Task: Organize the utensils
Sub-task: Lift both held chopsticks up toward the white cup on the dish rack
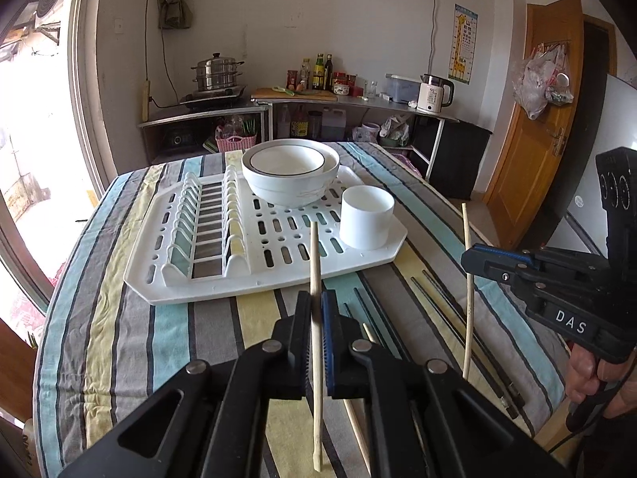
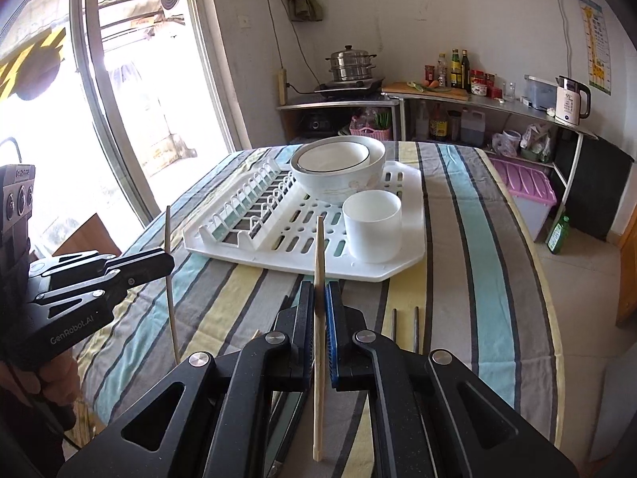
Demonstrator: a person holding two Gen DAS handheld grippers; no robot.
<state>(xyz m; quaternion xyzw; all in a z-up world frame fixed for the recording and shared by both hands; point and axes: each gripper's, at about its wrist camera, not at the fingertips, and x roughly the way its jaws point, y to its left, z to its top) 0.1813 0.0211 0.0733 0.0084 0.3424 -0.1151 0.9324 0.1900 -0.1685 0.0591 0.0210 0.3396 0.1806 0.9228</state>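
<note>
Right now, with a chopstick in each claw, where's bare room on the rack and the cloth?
Free: the slotted rack floor between the plate slots and white cup; the striped cloth left of the rack. Crowded: the cloth on the cup's side, where dark chopsticks lie, and the rack's far end under the stacked bowls.

Two tools, the left tool and the right tool, each hold one wooden chopstick. One white drying rack carries two nested bowls and one white cup. Two dark chopsticks lie near the tabletop's near edge.
</note>
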